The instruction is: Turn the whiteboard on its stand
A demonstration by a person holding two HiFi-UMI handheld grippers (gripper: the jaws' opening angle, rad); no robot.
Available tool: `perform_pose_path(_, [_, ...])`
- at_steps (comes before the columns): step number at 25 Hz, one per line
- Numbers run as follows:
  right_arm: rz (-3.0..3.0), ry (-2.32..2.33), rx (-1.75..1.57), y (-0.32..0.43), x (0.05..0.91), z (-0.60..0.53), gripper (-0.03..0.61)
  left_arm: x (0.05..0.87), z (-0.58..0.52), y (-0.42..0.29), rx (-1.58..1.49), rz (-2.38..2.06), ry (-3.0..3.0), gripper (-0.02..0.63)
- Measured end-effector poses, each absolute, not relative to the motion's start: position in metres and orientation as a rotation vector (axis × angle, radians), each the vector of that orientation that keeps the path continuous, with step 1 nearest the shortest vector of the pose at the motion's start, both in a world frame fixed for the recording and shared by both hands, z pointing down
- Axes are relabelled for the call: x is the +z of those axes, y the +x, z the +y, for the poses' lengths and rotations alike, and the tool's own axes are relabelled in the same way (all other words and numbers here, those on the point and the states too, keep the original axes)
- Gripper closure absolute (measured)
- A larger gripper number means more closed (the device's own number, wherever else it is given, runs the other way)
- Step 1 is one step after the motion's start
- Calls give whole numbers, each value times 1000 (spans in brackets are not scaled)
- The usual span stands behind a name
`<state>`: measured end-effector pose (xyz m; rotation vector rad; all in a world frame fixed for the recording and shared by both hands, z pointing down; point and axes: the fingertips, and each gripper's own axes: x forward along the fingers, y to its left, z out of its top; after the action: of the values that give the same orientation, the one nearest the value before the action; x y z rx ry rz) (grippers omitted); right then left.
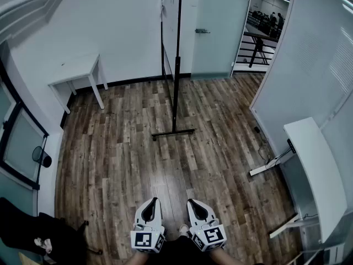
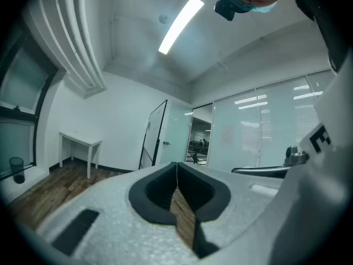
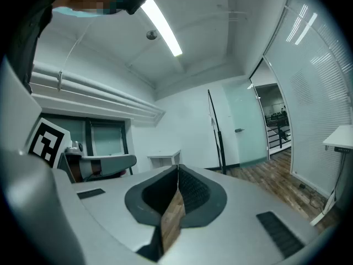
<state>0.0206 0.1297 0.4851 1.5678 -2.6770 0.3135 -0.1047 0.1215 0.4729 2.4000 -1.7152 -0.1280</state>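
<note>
Whiteboard (image 1: 170, 21) sits edge-on on its stand (image 1: 174, 130), far across the floor (image 1: 121, 148), well apart from left tool (image 1: 151, 201) and right tool (image 1: 193, 202), both near, pinched together, empty, likely pre-approach.

Dark wood-plank floor (image 1: 127, 153) fills the frame's centre. White walls (image 1: 121, 32) run along the top, with a small white table (image 1: 74, 70) upper left. A white desk (image 1: 317, 164) stands lower right, below a frosted glass partition (image 1: 309, 54).

Left gripper (image 2: 176, 164), fingers (image 2: 159, 187) together on nothing, whiteboard (image 2: 156, 130) well beyond, white table (image 2: 81, 141) at left.
</note>
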Motion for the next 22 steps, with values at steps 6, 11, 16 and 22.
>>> perform_pose_path(6, [-2684,1560,324,27,482,129,563,473,121,-97,-126,-1718,2401,595])
perform_pose_path(11, [-2699,1544,317,31,483,131,563,472,122,-90,-120,-1723,2404,595])
perform_pose_path(16, [-2740,1548,317,39,476,127,563,474,120,-79,-113,-1732,2395,595])
perform_pose_path(22, [-2748,1514,324,63,479,118,563,474,113,-55,-110,-1754,2385,595])
